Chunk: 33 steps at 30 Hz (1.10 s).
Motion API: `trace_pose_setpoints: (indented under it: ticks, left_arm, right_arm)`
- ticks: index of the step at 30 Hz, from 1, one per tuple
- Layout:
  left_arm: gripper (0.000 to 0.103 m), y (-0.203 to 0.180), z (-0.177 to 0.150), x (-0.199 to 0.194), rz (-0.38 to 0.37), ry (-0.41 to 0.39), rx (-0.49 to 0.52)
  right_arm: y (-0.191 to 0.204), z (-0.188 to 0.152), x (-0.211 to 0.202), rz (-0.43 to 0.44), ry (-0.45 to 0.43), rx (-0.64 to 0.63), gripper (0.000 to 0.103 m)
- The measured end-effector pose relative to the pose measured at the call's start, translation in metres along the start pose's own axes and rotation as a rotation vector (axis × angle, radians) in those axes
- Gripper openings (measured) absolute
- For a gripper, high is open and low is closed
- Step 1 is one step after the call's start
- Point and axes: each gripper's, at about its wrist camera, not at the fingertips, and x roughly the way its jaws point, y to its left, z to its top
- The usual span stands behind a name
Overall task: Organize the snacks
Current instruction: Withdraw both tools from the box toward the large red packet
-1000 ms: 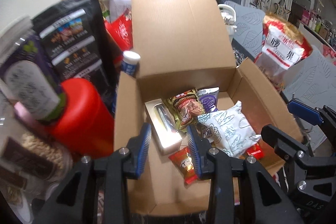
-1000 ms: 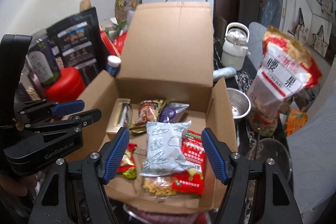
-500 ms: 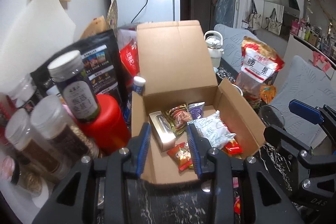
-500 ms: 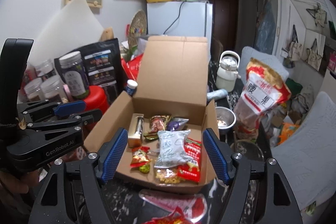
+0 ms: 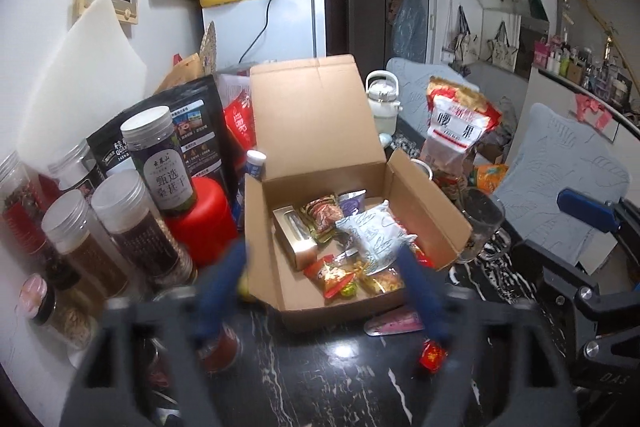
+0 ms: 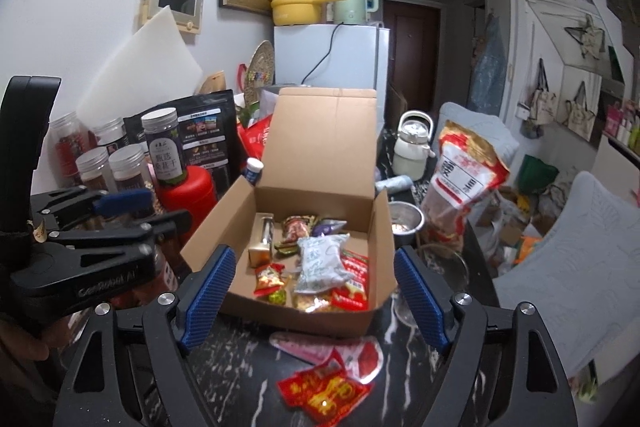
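Both my tongs point(image 5: 324, 283) point(image 6: 316, 295) pulled back from the box point(image 6: 304, 311), opening, empty. Loose packets point(image 6: 324, 383) could slide off the surface point(image 5: 320, 379).

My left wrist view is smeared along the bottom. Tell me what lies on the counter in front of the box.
Observer: Loose red snack packets lie on the counter before the cardboard box.
Operator: Report the right gripper.
Observer: The right gripper is open, clamping nothing; its jaws have just been opening.
Operator: Check right of the box.
Observer: A steel bowl sits beside its right wall.
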Motion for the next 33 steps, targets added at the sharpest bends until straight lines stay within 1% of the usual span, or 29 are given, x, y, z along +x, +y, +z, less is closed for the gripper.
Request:
trace_pose_setpoints:
  ticks: [2,4,9,14,17,20,23,28,30,33]
  left_arm:
    - [0.087,-0.004,-0.005,-0.007,0.012,-0.014,0.016]
    - [0.087,-0.008,-0.009,-0.009,0.009,-0.003,0.031]
    - [0.087,-0.019,-0.022,-0.014,-0.007,0.015,0.063]
    - [0.087,-0.03,-0.037,-0.013,-0.086,0.035,0.08]
    - [0.087,-0.038,-0.045,-0.012,-0.088,0.05,0.093]
    - [0.087,-0.048,-0.054,-0.009,-0.098,0.061,0.13]
    - [0.087,-0.053,-0.063,-0.006,-0.129,0.073,0.135]
    - [0.087,-0.062,-0.076,0.006,-0.174,0.126,0.141]
    - [0.087,-0.067,-0.082,0.012,-0.199,0.157,0.141]
    - [0.087,-0.074,-0.09,0.018,-0.24,0.181,0.133]
  right_arm:
    - [-0.001,-0.006,-0.007,-0.007,0.0,0.007,0.083]
    - [-0.002,-0.012,-0.013,-0.016,0.002,0.016,0.084]
    - [-0.006,-0.029,-0.026,-0.032,0.008,0.044,0.085]
    - [-0.012,-0.048,-0.035,-0.061,0.028,0.066,0.085]
    - [-0.016,-0.059,-0.039,-0.082,0.041,0.086,0.085]
    - [-0.021,-0.07,-0.041,-0.09,0.055,0.11,0.085]
    - [-0.027,-0.082,-0.041,-0.101,0.076,0.137,0.085]
    - [-0.039,-0.1,-0.04,-0.112,0.108,0.186,0.085]
    - [-0.044,-0.108,-0.039,-0.115,0.124,0.204,0.085]
    - [-0.051,-0.12,-0.036,-0.119,0.143,0.227,0.085]
